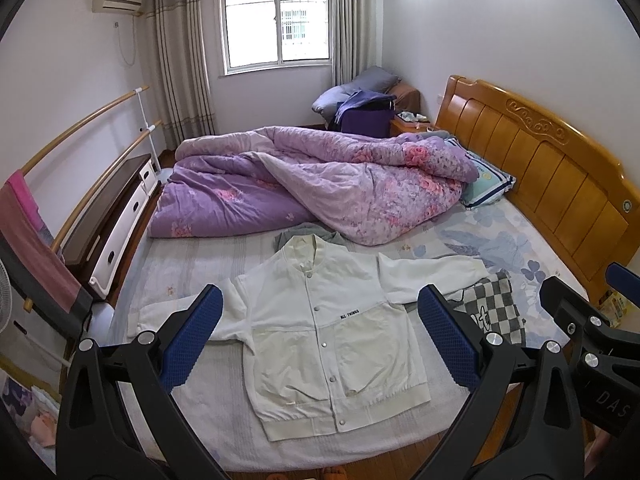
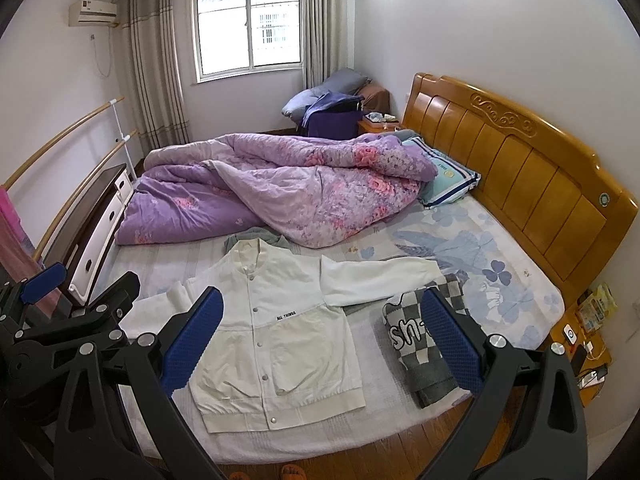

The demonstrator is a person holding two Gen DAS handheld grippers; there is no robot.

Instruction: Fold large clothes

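A white snap-button jacket (image 1: pixel 320 332) lies flat and face up on the bed, both sleeves spread out sideways; it also shows in the right wrist view (image 2: pixel 276 320). My left gripper (image 1: pixel 320 338) is open and empty, held above the near edge of the bed over the jacket. My right gripper (image 2: pixel 322 338) is open and empty, held above the jacket's right half. The right gripper's body (image 1: pixel 592 332) shows at the right of the left wrist view. The left gripper's body (image 2: pixel 68 320) shows at the left of the right wrist view.
A folded grey-and-white checked garment (image 2: pixel 424 344) lies right of the jacket. A grey garment (image 2: pixel 256 238) lies behind its collar. A rumpled purple quilt (image 2: pixel 272 196) fills the far bed. A wooden headboard (image 2: pixel 520 176) stands right, a low cabinet (image 2: pixel 92 216) left.
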